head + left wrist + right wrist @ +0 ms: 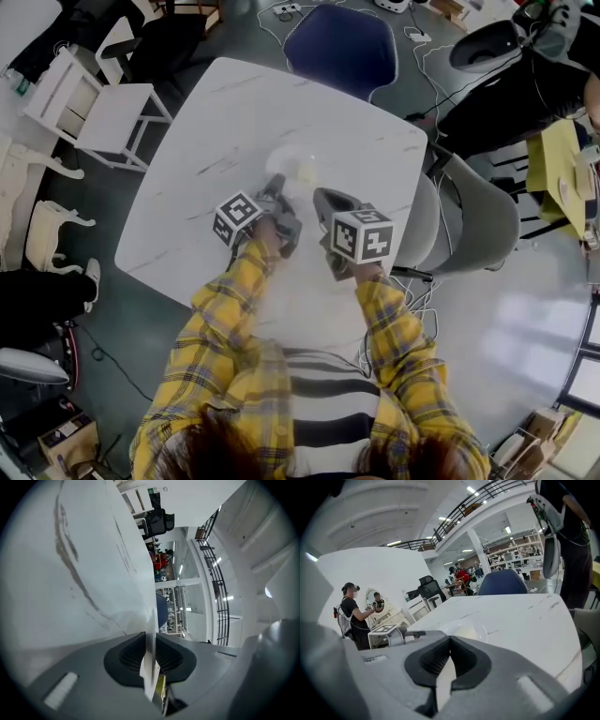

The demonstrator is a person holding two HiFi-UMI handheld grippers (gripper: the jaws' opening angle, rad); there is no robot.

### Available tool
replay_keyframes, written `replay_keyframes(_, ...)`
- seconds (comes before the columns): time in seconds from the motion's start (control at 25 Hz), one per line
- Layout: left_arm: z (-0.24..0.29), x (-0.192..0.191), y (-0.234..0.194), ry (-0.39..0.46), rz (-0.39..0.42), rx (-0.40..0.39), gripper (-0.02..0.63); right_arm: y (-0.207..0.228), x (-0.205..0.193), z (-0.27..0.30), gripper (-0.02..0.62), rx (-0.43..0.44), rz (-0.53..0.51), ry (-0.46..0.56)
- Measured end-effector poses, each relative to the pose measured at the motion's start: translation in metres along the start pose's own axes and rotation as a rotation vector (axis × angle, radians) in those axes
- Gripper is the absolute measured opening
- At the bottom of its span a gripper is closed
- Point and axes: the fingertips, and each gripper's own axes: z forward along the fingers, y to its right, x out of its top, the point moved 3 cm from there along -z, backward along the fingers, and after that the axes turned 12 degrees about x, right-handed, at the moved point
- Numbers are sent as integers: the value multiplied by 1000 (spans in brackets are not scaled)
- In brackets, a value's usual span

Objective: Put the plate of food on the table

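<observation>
1. The round transparent plate with pale food [465, 631] is over the near middle of the white marble desk [216, 141], between the two grippers; I cannot tell if its bottom touches the desk
2. The left gripper [151, 641] is closed tight on the thin rim of the plate, and the right gripper [449, 644] pinches the rim on its own side
3. I think both hands should go down at the same rate, and the jaws should open only when the base sits flat
4. The plate lies about level with its open face up. As it is round, it has no long axis; the line between the two grips runs left to right before the person
</observation>
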Motion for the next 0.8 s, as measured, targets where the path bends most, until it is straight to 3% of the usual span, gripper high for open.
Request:
replay_keyframes(0.28, 4, 1, -4, -10, -26, 27, 29, 4, -3, 4, -3, 10, 24, -13)
replay_keyframes(0.56, 3, 2, 3, -17, 62, 37, 34, 7, -9, 10, -3, 11, 37, -20)
replay_keyframes(0.8, -1, 6, -1, -17, 98, 80, 147, 5, -8, 13, -3, 17, 37, -24)
